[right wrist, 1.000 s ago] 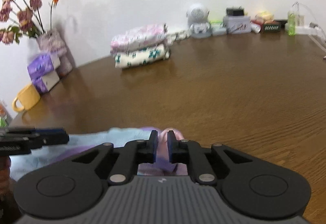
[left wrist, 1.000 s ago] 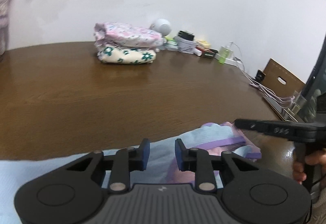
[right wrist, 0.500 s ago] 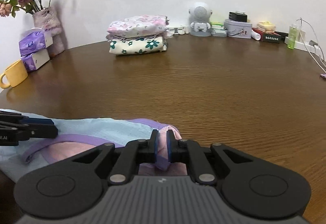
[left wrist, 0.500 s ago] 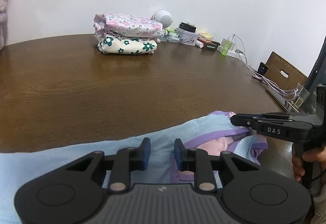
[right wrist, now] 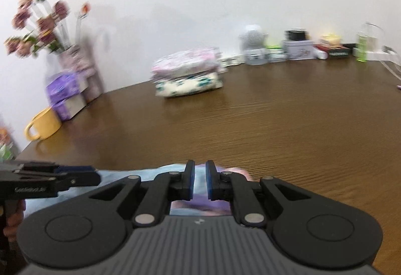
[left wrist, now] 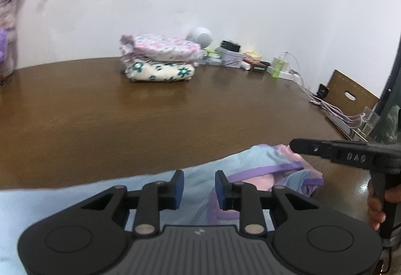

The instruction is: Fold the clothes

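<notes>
Here the garment (left wrist: 253,162), pale blue with purple trim and a pink inside, lies at the near edge of the desk (left wrist: 150,119), bunched toward its right end. The right tongs (right wrist: 199,181) are nearly together with a fold of the purple-trimmed cloth between the pads, so they look clamped on the garment. The left tongs (left wrist: 199,186) stand a little apart over the blue cloth; whether the pads actually pinch it I cannot tell.

The likely trouble is uneven hold. If only the right side is truly gripped, lifting or pulling would drag the garment crooked and leave the fold skewed, or the thin trim could slip out of the pads. The cloth sits at the desk's near edge, so a loose end may slide off toward the person.

Far across the desk, a stack of folded clothes (left wrist: 160,60) rests near the wall, well apart from the work. To the far left stand a vase of flowers (right wrist: 67,54), tissue packs (right wrist: 66,92) and a yellow mug (right wrist: 43,127); to the far right, a white speaker (right wrist: 253,48), small boxes (right wrist: 298,49) and a green bottle (right wrist: 361,48). Nothing stands between the garment and the stack: the middle of the desk is bare wood.
</notes>
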The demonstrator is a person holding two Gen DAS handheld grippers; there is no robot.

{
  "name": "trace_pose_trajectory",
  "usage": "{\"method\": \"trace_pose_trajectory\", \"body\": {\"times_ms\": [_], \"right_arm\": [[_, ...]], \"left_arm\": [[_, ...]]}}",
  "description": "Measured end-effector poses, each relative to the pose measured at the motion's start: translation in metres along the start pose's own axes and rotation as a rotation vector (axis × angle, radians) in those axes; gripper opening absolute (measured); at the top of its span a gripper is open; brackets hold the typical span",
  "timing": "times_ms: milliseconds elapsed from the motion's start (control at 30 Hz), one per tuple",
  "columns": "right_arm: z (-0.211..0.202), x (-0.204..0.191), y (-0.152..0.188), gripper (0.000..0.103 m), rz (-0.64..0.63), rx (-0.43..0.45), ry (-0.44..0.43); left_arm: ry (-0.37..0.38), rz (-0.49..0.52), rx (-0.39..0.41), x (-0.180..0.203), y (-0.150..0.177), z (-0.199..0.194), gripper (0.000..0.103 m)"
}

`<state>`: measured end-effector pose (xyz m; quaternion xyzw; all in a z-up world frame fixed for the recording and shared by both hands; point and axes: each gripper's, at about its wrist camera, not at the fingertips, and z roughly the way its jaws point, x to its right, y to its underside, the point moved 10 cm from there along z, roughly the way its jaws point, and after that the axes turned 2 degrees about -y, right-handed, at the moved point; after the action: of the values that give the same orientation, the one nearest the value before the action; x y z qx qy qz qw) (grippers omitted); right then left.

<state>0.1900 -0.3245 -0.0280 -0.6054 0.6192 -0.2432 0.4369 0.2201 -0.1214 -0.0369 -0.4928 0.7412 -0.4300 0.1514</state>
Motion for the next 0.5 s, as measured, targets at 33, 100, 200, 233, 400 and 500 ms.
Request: {"method": "trace_pose_trajectory", "body": {"times_ms": [33, 100, 200, 233, 400, 500], "right_arm": [[0.005, -0.005, 0.002, 0.009, -0.016, -0.012, -0.003], [0.015, -0.011, 0.009, 0.009, -0.055, -0.042, 0.018], [0.024, -0.011, 0.018, 0.009, -0.092, -0.084, 0.072], [0.025, -0.007, 0.021, 0.009, -0.089, -0.094, 0.090], [0.023, 0.000, 0.024, 0.009, -0.062, -0.089, 0.115], [0.022, -0.007, 0.023, 0.009, -0.066, -0.080, 0.111]], "left_arm": [[-0.014, -0.015, 0.003, -0.005, 0.002, -0.003, 0.024], [-0.041, -0.042, 0.009, -0.015, 0.006, -0.008, 0.024], [-0.058, -0.063, 0.008, -0.025, 0.010, -0.013, 0.024], [-0.057, -0.064, 0.004, -0.026, 0.011, -0.012, 0.024], [-0.053, -0.041, -0.012, -0.026, 0.017, -0.007, 0.026], [-0.032, -0.065, 0.021, -0.027, 0.016, -0.017, 0.026]]}}
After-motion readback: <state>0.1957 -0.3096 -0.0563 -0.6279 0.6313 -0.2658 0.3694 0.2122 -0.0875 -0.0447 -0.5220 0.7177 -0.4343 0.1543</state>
